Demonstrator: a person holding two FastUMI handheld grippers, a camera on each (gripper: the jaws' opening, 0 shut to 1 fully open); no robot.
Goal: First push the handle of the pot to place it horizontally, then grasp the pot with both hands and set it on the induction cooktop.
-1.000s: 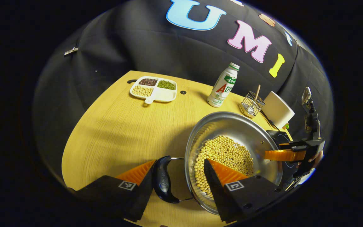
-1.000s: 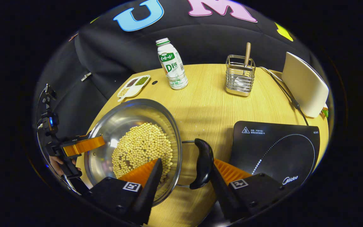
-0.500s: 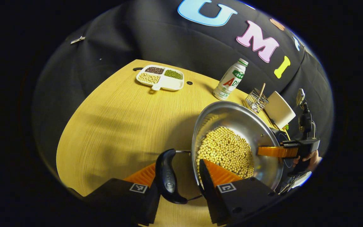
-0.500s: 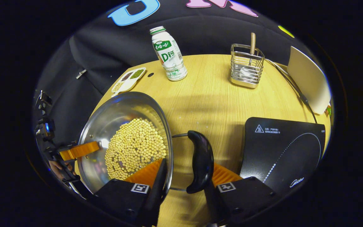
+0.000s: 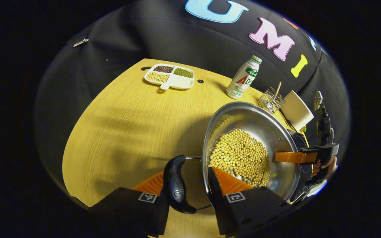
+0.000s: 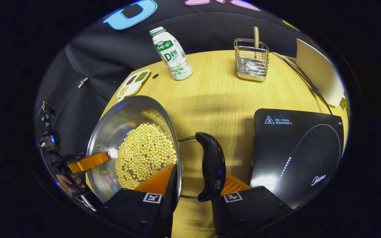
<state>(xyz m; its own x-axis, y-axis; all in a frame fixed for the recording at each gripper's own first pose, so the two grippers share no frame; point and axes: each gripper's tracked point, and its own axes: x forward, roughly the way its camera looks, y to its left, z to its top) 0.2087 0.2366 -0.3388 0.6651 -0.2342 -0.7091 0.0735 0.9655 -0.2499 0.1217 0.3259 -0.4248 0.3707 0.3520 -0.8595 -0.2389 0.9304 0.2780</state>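
— What lies nearest, and how many of each?

— Two grippers and one pot (image 5: 260,122) with two black handles. The left gripper (image 5: 187,172) has one handle (image 5: 176,185) between its fingers; the right gripper (image 6: 198,175) has the other handle (image 6: 212,165).

— How do the fingers stand?

— Each pair is clamped on the pot. One finger sits inside against the wall, by the rim, and the other presses the outer side of the handle. In the left gripper view a person's hand (image 5: 324,165) holds the right gripper at the far rim.

— So where is the pot?

— It is held between the two grippers, one at each end, with a heap of soybeans (image 5: 240,158) in it. It is over the wooden table (image 5: 127,125), beside the one induction cooktop (image 6: 296,145) and not on it. A strip of bare table shows between them. Whether its base touches the table cannot be told.

— And farther back?

— One wire rack (image 6: 251,61) holding one wooden-handled utensil, one white bottle (image 6: 170,54) standing upright, and one white panel (image 6: 319,79) leaning at the table's edge with a cable beside it. Farthest is one white divided dish (image 5: 170,74) with four compartments, three of them holding grains.
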